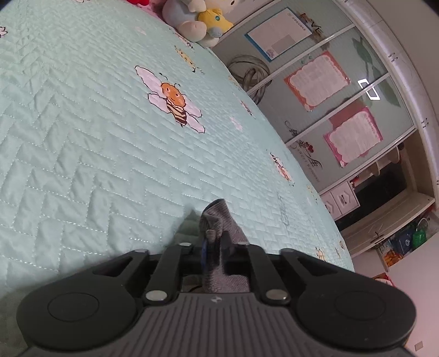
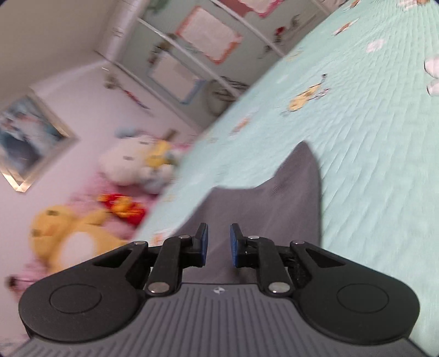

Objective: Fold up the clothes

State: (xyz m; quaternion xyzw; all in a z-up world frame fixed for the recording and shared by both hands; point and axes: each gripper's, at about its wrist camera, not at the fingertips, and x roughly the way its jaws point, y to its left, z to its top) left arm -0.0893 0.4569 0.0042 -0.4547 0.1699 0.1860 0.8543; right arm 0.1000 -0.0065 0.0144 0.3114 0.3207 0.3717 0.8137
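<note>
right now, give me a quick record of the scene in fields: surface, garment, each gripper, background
surface: mint quilted bedspread with bee prints
garment: grey cloth lying on the bedspread
left gripper: grey fabric bunched between its fingers; whether the pads press it cannot be told
right gripper: open, nothing between the pads, grey cloth below
background: plush toys, wardrobe doors with papers

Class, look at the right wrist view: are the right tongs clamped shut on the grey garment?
No: the right tongs stand apart with a clear gap, the grey garment lying beyond them.
</note>
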